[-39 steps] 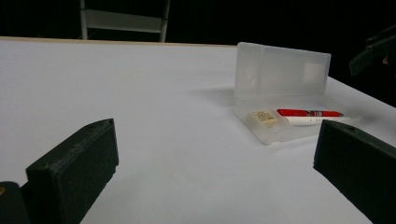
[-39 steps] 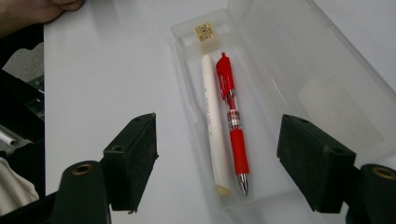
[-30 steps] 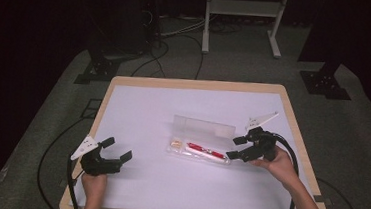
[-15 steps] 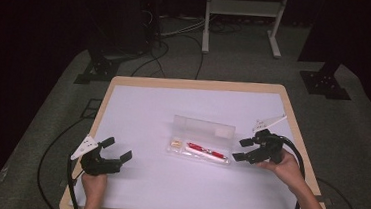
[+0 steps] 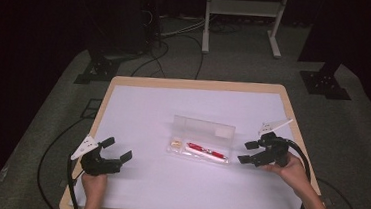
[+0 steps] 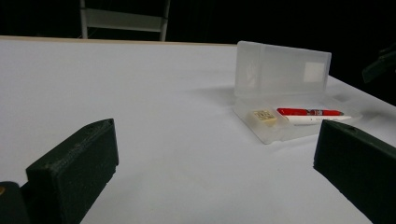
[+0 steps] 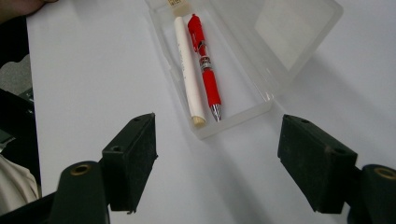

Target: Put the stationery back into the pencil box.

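Observation:
A clear plastic pencil case lies open mid-table, its lid standing up behind it. Inside are a red pen, a white pen and a small beige eraser. My right gripper is open just right of the case, jaws wide, nothing between them. Near the front left edge, well apart from the case, my left gripper is open and holds nothing.
The white table top has a wooden rim. Cables trail from both grippers over the front edges. A white metal stand and floor cables lie beyond the table.
My right gripper has drawn back a little to the right, away from the case's end. The left gripper and the case have stayed put.

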{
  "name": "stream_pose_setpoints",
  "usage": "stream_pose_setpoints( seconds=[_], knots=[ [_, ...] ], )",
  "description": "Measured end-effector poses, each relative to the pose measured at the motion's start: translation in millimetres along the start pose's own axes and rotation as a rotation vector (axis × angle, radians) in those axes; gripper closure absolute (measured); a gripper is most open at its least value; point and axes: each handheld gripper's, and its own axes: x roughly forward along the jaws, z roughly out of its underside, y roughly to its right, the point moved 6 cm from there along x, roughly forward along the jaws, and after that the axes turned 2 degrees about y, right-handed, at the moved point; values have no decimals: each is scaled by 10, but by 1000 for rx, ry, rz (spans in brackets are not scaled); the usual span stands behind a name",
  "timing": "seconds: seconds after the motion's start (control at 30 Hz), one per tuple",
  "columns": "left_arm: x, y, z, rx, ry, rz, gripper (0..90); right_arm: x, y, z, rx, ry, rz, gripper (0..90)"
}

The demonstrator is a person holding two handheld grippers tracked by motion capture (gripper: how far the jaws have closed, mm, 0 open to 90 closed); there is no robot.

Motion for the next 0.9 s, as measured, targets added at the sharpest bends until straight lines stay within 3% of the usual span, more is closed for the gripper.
stream_pose_setpoints(
  seconds=[0.9],
  knots=[
    [3,4,1,-2,-4,-2,0,-203,103,372,67,9,28,274]
  ],
)
